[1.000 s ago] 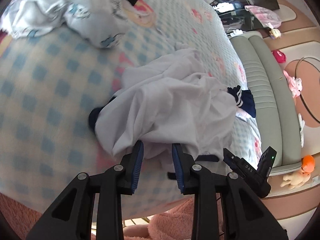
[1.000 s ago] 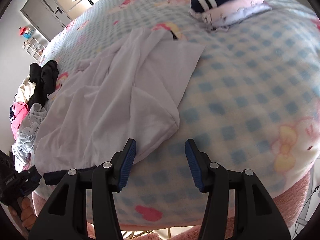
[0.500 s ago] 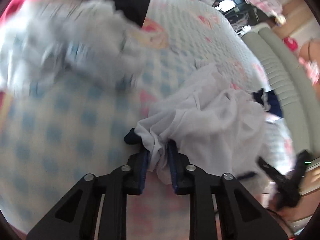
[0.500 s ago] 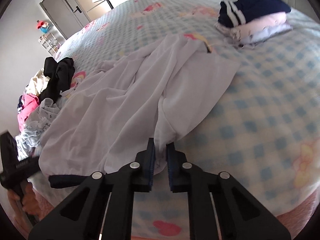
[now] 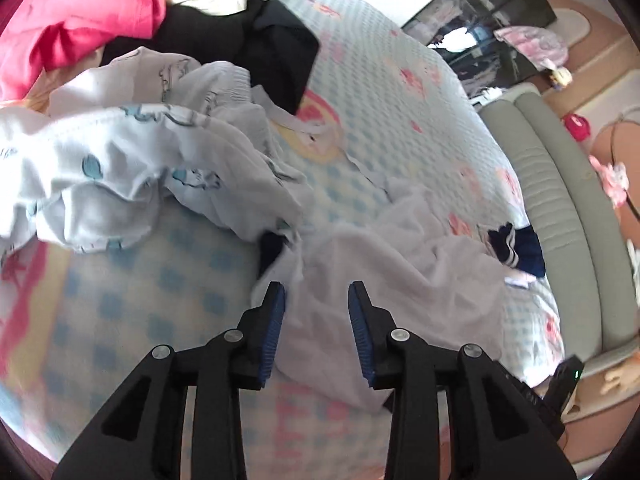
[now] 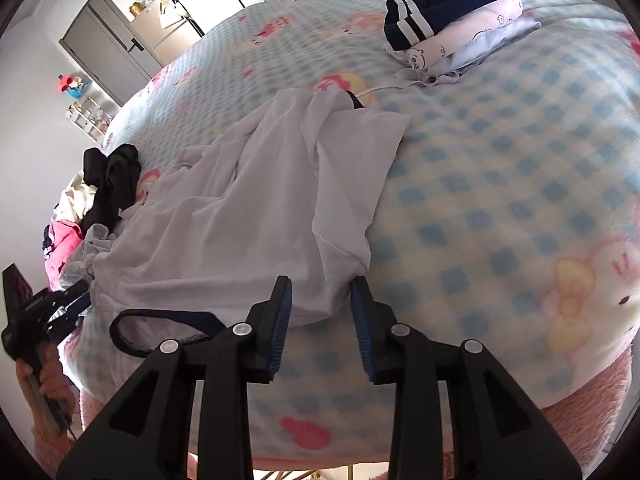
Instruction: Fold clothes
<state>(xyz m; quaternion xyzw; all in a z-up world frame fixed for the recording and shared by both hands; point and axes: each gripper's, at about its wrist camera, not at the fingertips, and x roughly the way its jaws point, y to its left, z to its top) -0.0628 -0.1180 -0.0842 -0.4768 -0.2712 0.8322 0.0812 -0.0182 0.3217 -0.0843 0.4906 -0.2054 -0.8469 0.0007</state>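
A white shirt with a navy collar [image 6: 256, 200] lies spread and creased on the blue-checked bed cover [image 6: 500, 184]. In the left wrist view the shirt [image 5: 384, 280] lies bunched just ahead of my left gripper [image 5: 316, 300], which is open with cloth lying between and beyond its fingers. My right gripper [image 6: 320, 292] is open at the shirt's near corner, the hem lying between its fingers. The navy collar loop [image 6: 160, 328] rests at the bed's near edge.
A folded stack topped by navy striped clothing [image 6: 452, 28] sits at the far right of the bed. A heap of unfolded clothes, light blue print [image 5: 132, 168], black [image 5: 260, 44] and pink [image 5: 80, 28], lies at the left. A grey bed frame [image 5: 568, 208] runs along the right.
Both grippers were shut on the white shirt half a second ago and have opened, letting it go. The shirt now lies spread flatter on the bed.
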